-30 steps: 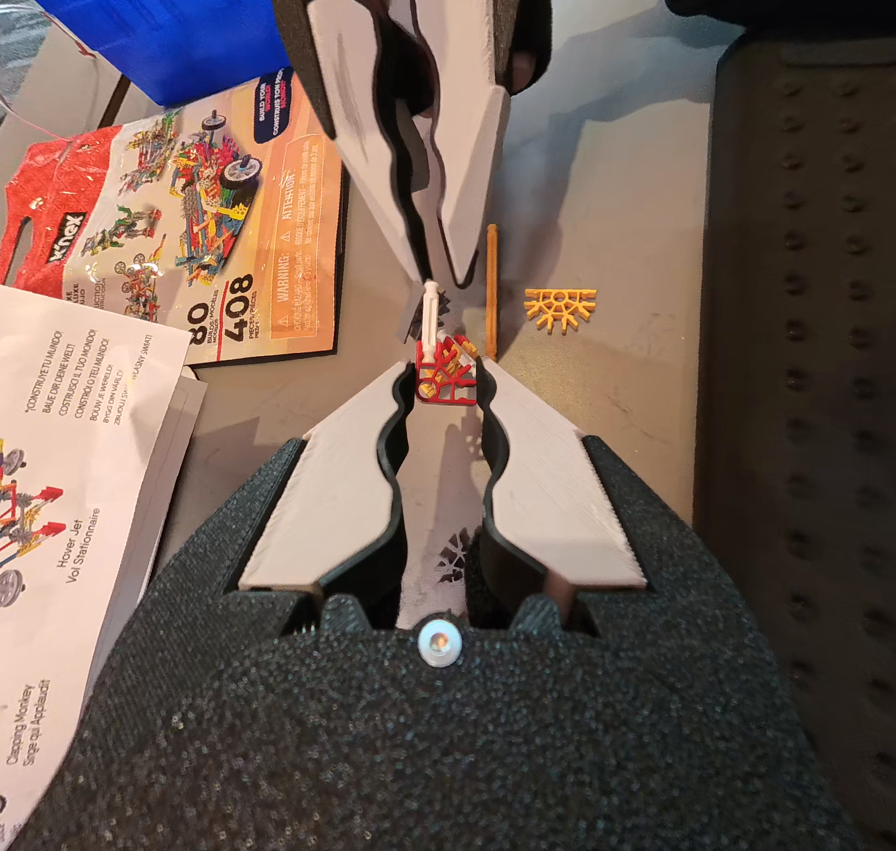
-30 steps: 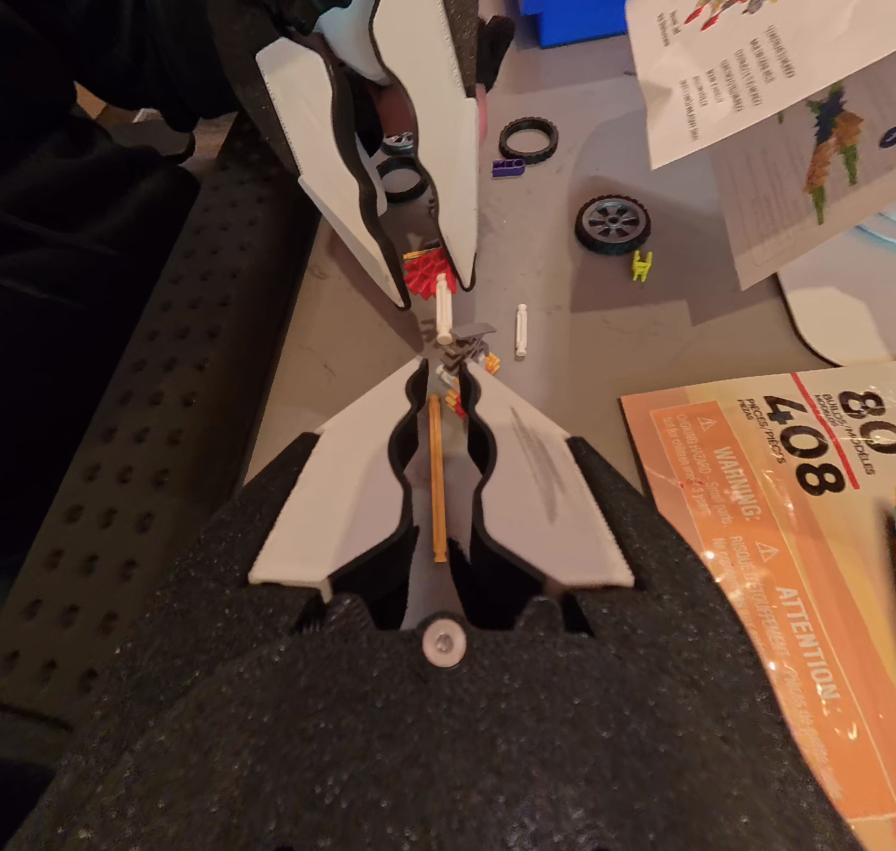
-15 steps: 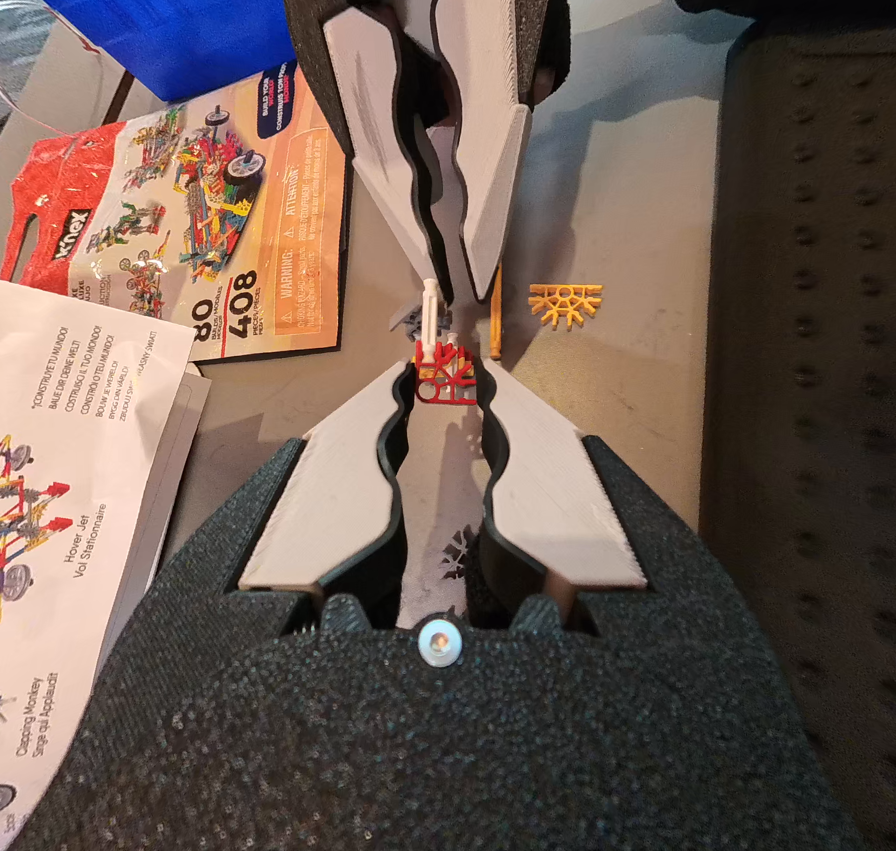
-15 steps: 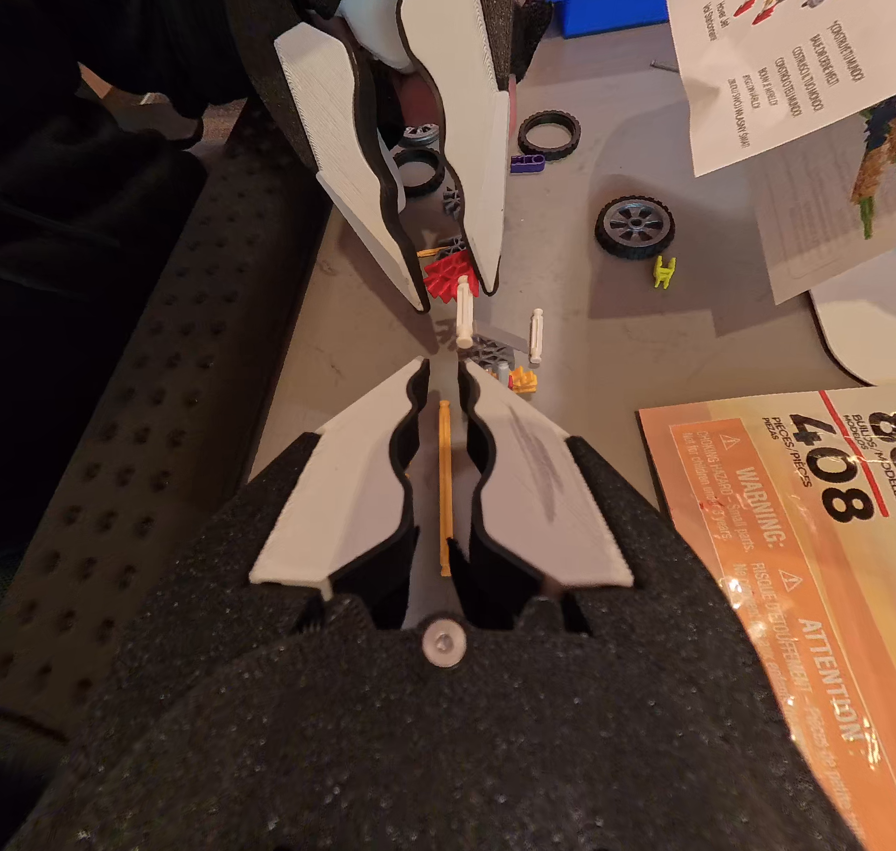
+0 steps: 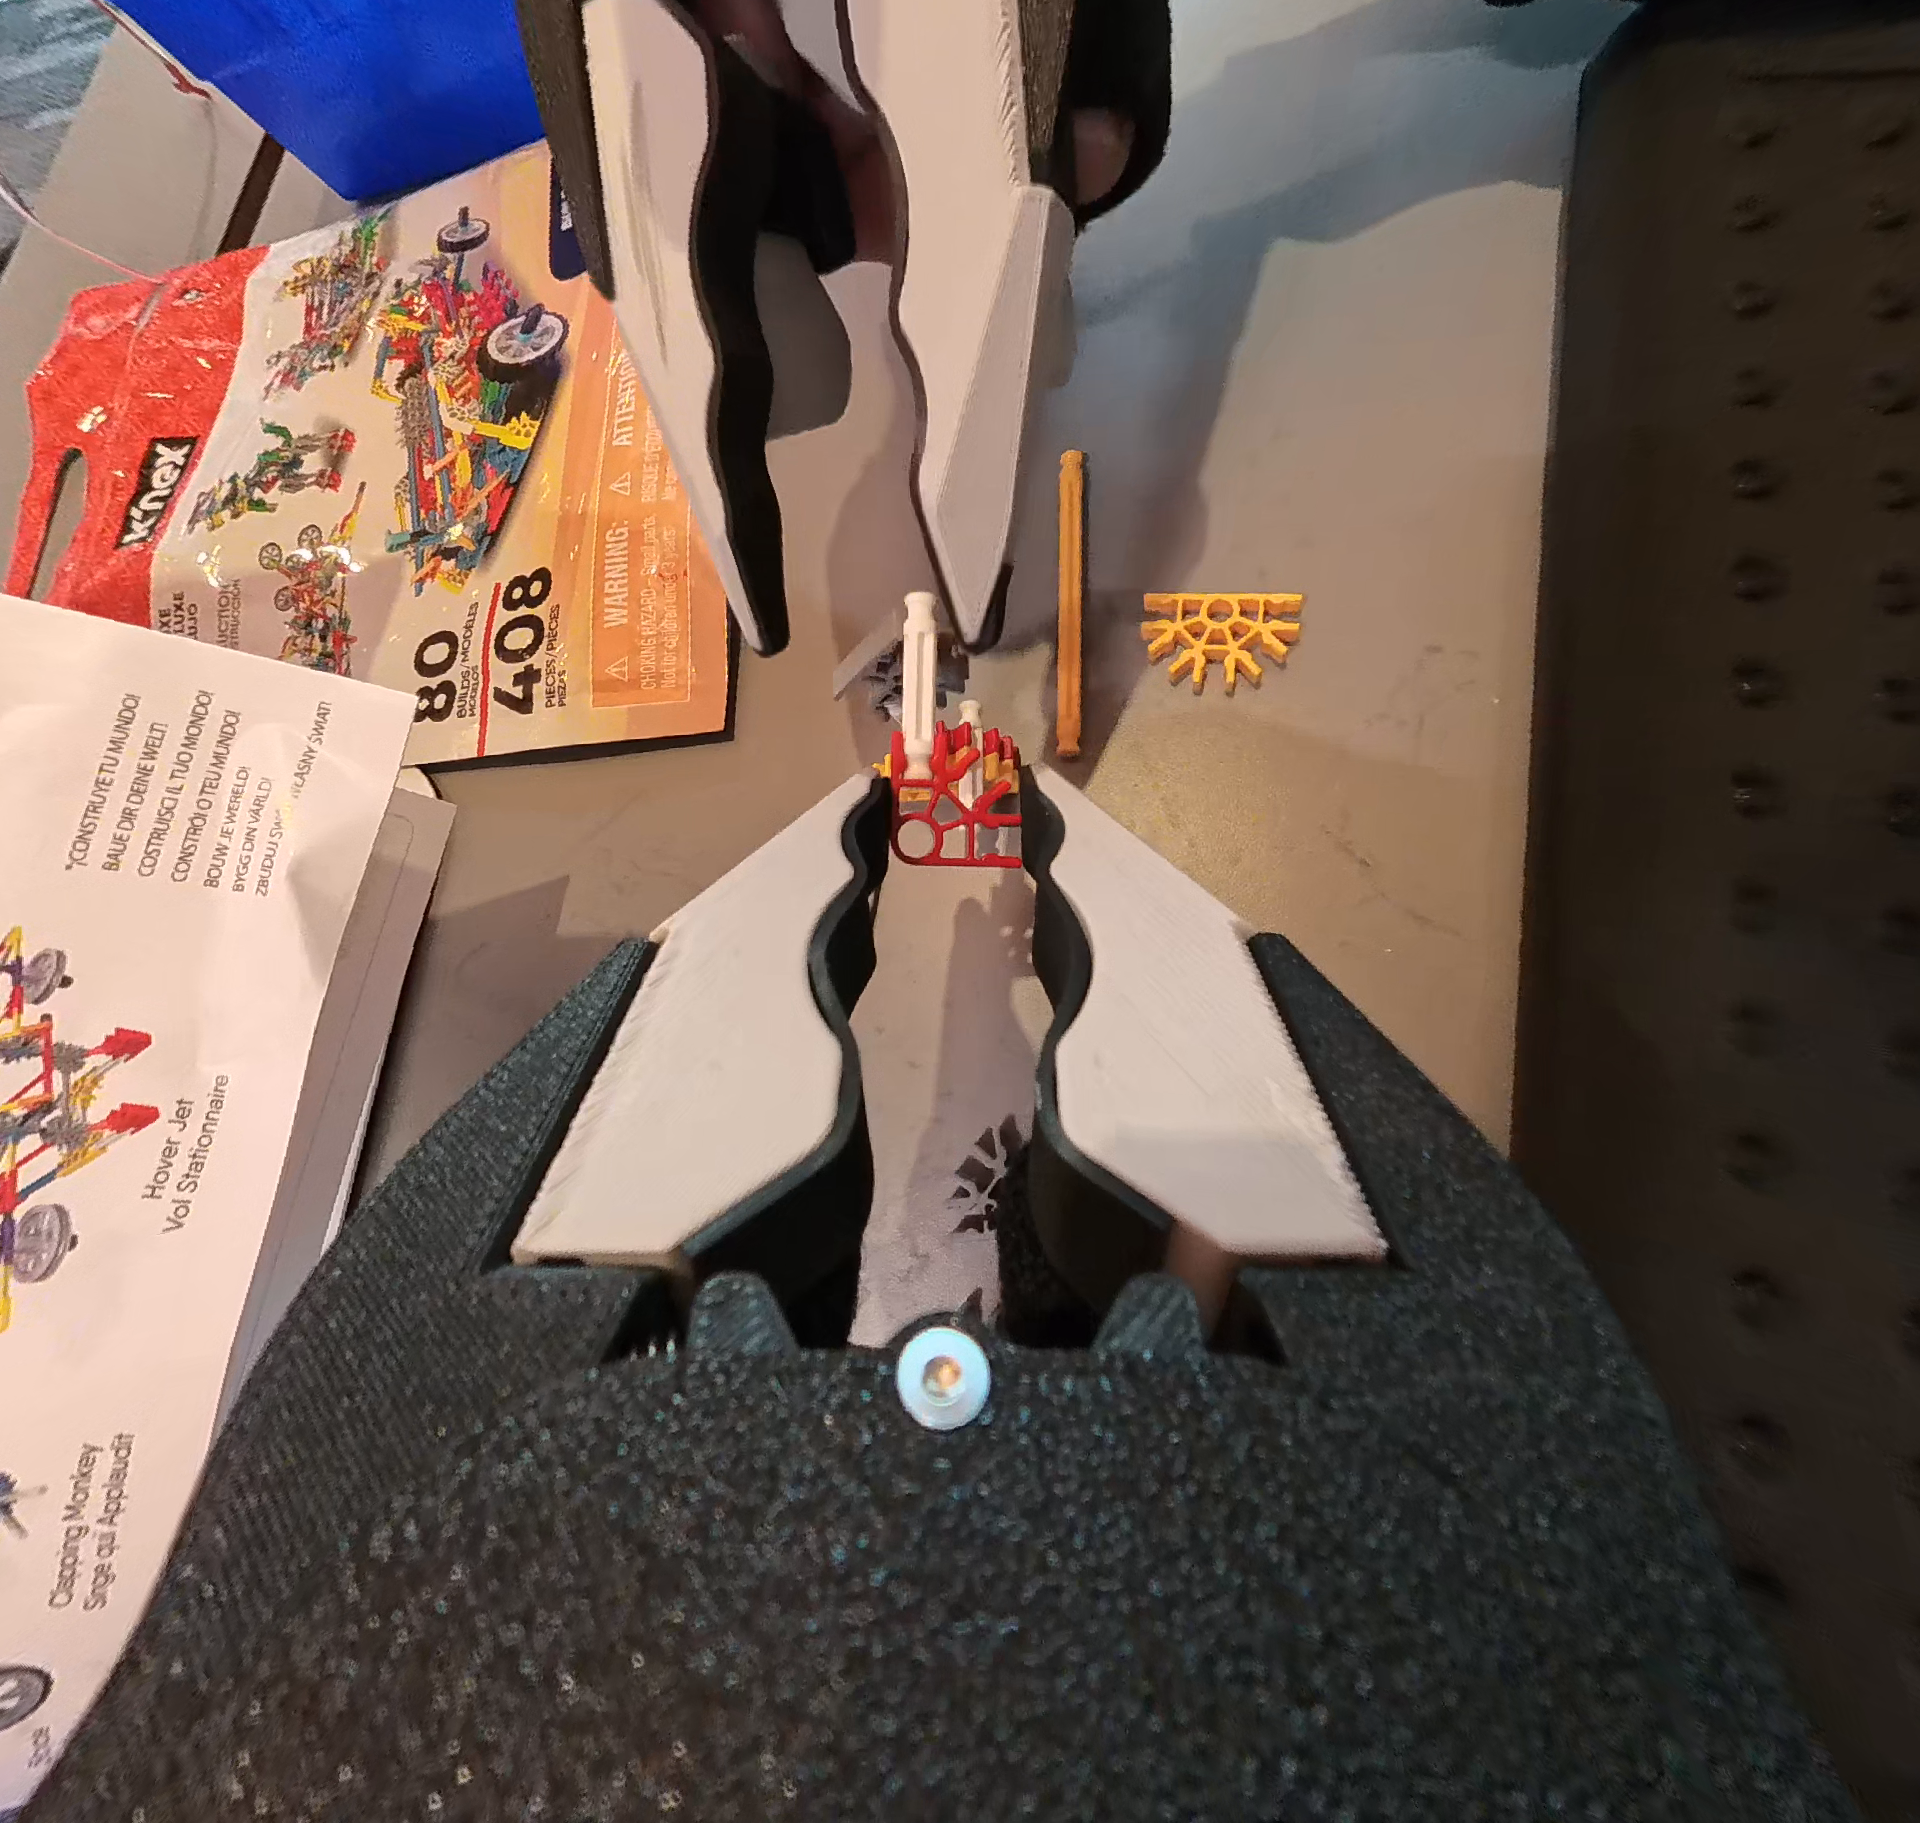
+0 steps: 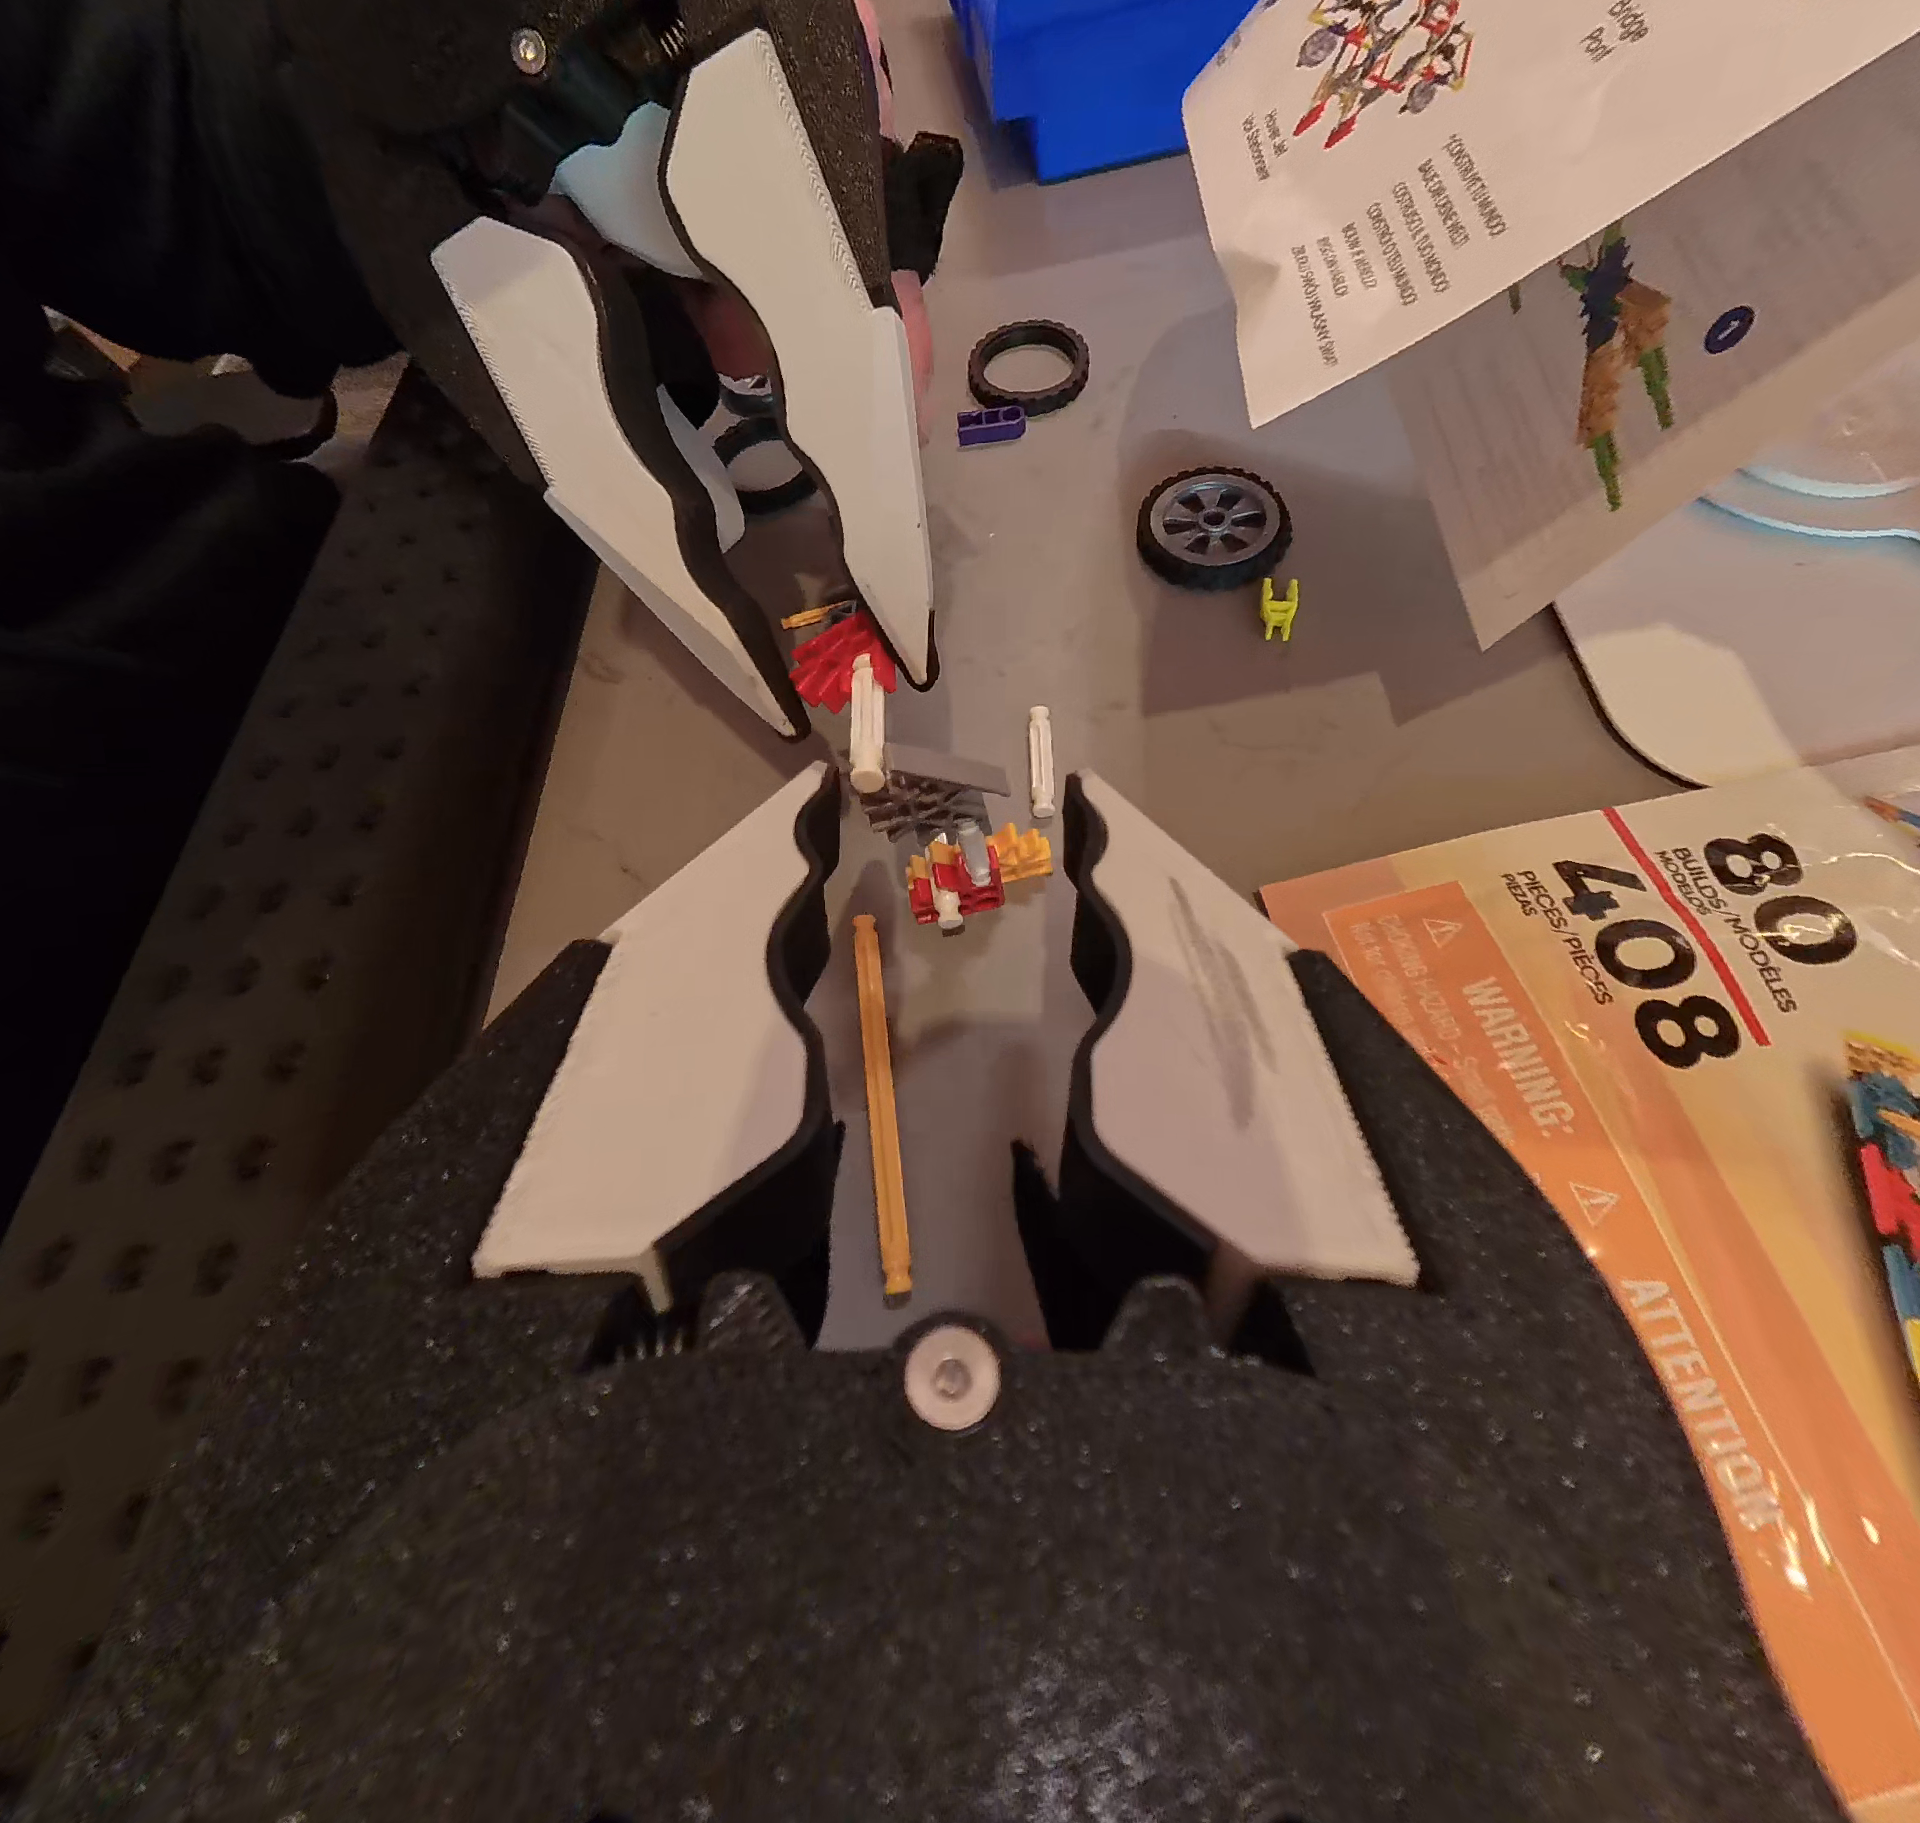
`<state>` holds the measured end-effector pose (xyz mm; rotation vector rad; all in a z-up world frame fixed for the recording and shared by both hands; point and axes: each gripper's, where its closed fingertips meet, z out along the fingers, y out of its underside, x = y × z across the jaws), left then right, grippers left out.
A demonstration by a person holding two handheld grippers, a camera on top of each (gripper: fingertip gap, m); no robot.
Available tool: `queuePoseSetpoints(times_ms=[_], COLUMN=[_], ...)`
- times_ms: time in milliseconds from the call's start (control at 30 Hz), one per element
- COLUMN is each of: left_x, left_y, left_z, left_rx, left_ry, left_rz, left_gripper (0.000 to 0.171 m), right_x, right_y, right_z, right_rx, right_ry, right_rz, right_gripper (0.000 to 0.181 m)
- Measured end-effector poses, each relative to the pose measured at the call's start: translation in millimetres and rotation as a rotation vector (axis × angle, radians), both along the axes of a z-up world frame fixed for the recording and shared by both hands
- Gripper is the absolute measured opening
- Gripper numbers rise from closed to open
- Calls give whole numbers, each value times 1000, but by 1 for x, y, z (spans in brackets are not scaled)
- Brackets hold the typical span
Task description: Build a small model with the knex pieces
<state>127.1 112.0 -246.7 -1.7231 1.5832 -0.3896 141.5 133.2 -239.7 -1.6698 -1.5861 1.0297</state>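
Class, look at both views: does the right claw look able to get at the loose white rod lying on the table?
Probably yes. The right claw is open, and the white rod lies bare just beyond its right fingertip. The left claw, shut on the red connector, sits off to the side.

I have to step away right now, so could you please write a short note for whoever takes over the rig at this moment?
Left hand-held gripper: shut on a red connector with a white rod plugged into it.
Right hand-held gripper: open, holding nothing, tips beside a grey connector and a small red-and-yellow assembly on the table.
Also on the table: an orange rod under the right fingers, a loose white rod, a yellow connector, and a wheel farther off.
Joined so far: rod in red connector. Everything else lies separate.
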Motion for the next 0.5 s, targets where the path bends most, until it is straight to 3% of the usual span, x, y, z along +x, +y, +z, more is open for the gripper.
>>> queuePoseSetpoints(times_ms=[500], left_x=[0], left_y=[1], left_z=[1], left_rx=[12], left_ry=[3], left_rz=[3], left_gripper=[24], right_x=[-5], right_y=[-1], right_z=[3], right_rx=[-65], right_ry=[52], right_rz=[9], right_gripper=[33])
